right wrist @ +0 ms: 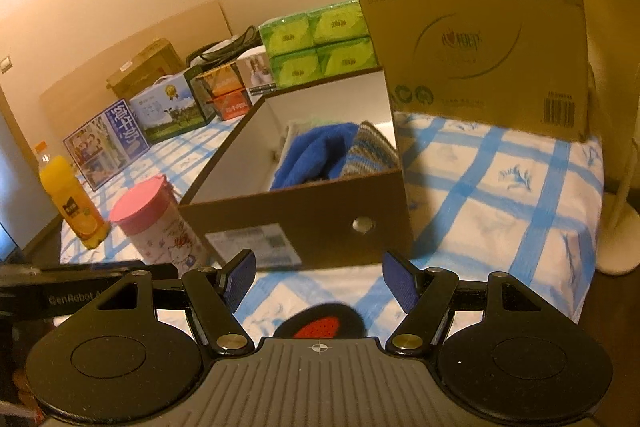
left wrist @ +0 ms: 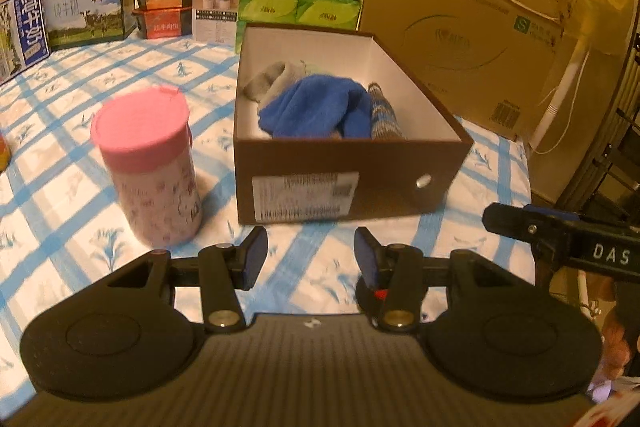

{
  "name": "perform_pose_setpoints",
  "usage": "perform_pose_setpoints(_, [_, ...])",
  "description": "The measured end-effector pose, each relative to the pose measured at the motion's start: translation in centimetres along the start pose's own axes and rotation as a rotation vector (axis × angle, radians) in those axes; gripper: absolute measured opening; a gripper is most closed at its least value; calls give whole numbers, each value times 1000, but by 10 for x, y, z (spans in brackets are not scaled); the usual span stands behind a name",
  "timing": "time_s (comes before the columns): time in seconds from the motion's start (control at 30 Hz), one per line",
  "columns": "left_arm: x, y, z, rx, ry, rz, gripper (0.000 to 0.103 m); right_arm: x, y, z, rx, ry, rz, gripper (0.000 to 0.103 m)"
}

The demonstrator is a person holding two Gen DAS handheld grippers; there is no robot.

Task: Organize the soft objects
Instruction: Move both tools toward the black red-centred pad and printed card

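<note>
Both grippers, left (left wrist: 310,259) and right (right wrist: 319,281), hover with jaws spread and nothing between them over the checked table (left wrist: 60,163). Ahead, box (left wrist: 352,171) holds blue cloth (left wrist: 316,111), striped sock (left wrist: 384,113); pink-lidded cup (left wrist: 150,163) stands just left.

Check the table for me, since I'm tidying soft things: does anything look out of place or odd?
One soft item remains outside the box: a black-and-red piece lies on the checked cloth just below the right claw. The blue fleece and striped knit are already inside. Nothing looks spilled or damaged.
</note>
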State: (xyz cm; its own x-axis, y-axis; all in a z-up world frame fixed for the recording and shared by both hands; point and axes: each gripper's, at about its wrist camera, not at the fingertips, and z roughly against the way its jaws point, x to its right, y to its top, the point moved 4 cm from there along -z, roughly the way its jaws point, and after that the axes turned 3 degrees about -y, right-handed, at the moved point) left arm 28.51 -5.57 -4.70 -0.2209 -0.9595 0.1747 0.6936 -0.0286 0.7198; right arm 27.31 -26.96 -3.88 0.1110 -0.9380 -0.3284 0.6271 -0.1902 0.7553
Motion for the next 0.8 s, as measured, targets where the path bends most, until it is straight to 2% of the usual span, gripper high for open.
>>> perform_pose_setpoints(0.37, [0,-42,2,-52,-12,38,44,2,-40,2,-77,0,-53,70])
perform_pose_setpoints(0.8, [13,-67,-13,-102,-15,-34,44,-1,-70,-8,-144,-15,0,70])
